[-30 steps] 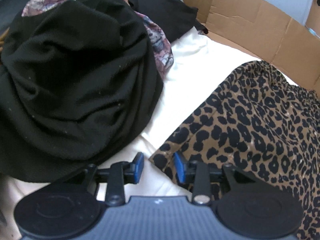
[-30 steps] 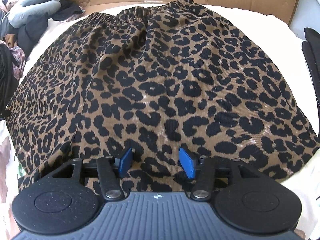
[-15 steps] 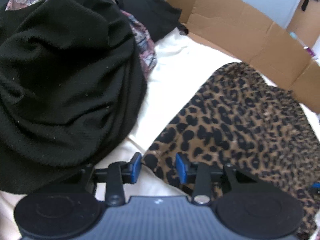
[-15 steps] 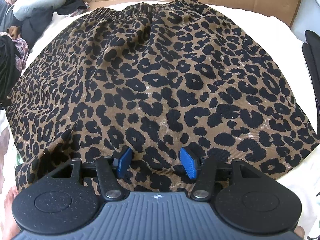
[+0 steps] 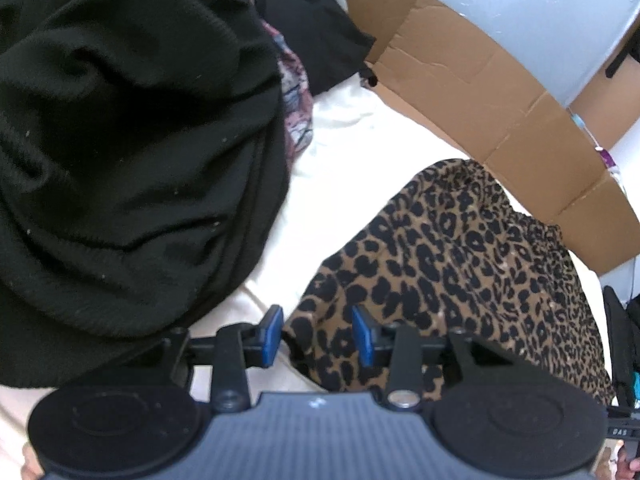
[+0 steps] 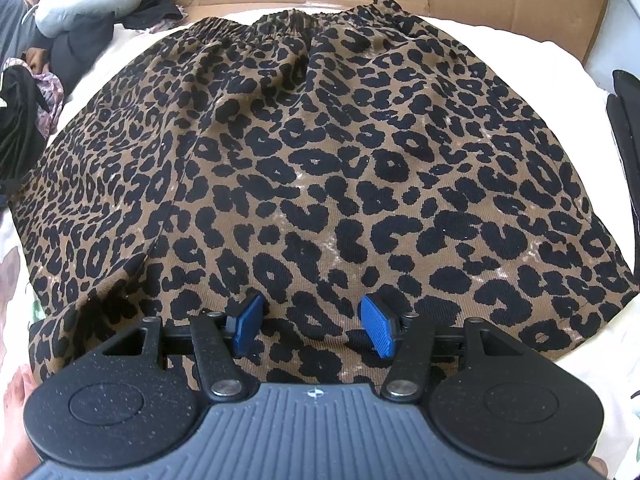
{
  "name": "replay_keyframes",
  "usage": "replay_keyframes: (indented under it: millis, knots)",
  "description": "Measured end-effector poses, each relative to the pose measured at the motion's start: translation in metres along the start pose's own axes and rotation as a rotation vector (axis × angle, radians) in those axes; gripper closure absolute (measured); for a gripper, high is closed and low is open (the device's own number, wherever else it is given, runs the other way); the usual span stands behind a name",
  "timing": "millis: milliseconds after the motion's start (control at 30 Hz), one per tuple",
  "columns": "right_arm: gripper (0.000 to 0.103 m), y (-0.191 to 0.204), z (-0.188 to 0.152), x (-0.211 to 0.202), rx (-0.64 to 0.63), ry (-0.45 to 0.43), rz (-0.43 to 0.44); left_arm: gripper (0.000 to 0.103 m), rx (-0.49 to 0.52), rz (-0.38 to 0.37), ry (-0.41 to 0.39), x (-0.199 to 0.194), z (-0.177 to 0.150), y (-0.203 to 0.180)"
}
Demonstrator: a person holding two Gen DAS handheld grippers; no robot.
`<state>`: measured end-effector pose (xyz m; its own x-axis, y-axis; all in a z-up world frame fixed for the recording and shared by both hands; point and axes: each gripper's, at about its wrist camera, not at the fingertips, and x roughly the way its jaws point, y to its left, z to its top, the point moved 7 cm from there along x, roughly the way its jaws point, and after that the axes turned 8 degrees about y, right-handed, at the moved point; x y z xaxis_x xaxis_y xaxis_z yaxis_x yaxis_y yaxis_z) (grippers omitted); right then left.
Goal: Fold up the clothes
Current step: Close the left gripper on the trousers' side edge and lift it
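A leopard-print skirt point(image 6: 320, 168) lies spread flat on a white bedsheet point(image 6: 520, 44), its elastic waistband at the far side. My right gripper point(image 6: 312, 328) is open, its blue pads over the near hem in the middle. In the left wrist view the skirt point(image 5: 460, 264) lies to the right. My left gripper point(image 5: 316, 334) is open with its pads either side of the skirt's near left corner, just above the cloth.
A big heap of black clothes point(image 5: 120, 152) with a patterned garment point(image 5: 296, 112) fills the left. Cardboard walls point(image 5: 480, 92) stand behind the bed. A grey pillow point(image 6: 88, 0) and dark clothes lie far left. A black object point(image 6: 626, 128) lies at the right edge.
My left gripper has moved right and forward, so the skirt's corner now sits between its pads. My right gripper has edged slightly forward over the hem. Both stay open.
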<state>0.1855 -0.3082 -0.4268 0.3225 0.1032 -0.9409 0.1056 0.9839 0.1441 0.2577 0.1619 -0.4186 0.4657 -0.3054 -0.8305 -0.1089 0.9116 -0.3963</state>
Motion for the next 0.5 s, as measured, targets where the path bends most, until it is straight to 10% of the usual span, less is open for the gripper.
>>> replay_keyframes:
  millis: [500]
  knots:
    - [0.043,-0.005,0.004,-0.024,0.041,-0.102,0.01,0.095,-0.075,-0.082,-0.024,-0.014,0.006,-0.003]
